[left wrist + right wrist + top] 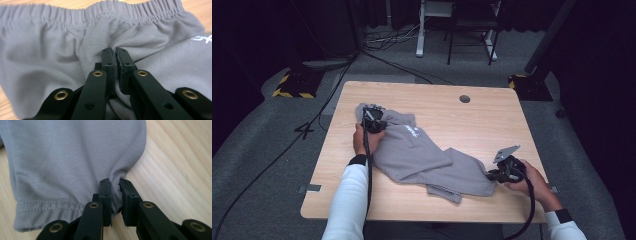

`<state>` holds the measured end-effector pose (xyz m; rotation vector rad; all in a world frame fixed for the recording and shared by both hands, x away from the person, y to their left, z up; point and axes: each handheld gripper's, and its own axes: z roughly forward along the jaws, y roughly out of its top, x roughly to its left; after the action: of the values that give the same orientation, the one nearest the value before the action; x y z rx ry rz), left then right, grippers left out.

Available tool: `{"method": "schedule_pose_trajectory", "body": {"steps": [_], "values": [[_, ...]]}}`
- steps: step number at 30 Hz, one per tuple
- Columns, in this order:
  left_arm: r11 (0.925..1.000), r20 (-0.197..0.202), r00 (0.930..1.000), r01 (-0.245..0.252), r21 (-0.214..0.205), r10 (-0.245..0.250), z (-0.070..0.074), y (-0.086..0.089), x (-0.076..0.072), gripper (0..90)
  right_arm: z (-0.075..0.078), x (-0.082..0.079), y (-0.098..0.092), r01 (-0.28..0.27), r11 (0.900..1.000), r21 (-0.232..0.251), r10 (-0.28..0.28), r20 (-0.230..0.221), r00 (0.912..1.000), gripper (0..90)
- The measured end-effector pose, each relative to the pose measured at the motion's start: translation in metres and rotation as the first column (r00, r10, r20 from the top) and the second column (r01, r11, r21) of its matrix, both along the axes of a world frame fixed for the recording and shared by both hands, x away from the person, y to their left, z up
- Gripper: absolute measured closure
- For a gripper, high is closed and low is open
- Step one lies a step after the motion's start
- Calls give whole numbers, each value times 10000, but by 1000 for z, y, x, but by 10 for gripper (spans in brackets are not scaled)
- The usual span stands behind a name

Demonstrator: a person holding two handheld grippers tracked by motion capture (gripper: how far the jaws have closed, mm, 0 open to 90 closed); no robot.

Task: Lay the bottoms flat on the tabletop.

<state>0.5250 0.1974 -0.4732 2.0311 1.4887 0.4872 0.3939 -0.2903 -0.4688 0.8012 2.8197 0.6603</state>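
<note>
Grey trousers [422,152] are lying crumpled across the middle of the table [482,125], running from the far left toward the near right. The waistband end is sitting at the far left, and one leg is stretching out to the near right edge, with a small white print showing on the cloth near the middle.

The left gripper [373,120] is resting on the far left end of the trousers, with the person's left hand [361,140] wrapped around it. In the left gripper view its jaws are standing almost together, pinching a fold of the trousers [62,57] just below the gathered elastic waistband [105,11].

The right gripper [493,175] is sitting at the near right of the table, held by the right hand [532,182], its grey plate sticking up on top. In the right gripper view its jaws are closing on a bunched bit of the trousers [75,157] at the leg's end, beside the stitched hem [47,206], with a small gap between them taken up by cloth. Bare wood is showing to the right of the leg.
</note>
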Motion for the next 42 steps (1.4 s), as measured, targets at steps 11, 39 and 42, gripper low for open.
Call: {"method": "schedule_pose_trajectory", "body": {"steps": [11, 39, 42], "values": [[9986, 725, 9960, -509, -139, 518, 1, 28, -16, 658, 4, 14, -36, 2285, 9687, -968, -2245, 504, 9732, 599], [9766, 1100, 9735, 2074, -576, -2003, -29, 17, -108, 296, -9, 39, 47, 627, 9945, 842, -731, 1273, 9892, 579], [9770, 1044, 9744, 2057, -565, -1992, -28, 0, -87, 288, -9, 44, 28, 1169, 9896, 838, -1266, 1222, 9844, 580]]}}
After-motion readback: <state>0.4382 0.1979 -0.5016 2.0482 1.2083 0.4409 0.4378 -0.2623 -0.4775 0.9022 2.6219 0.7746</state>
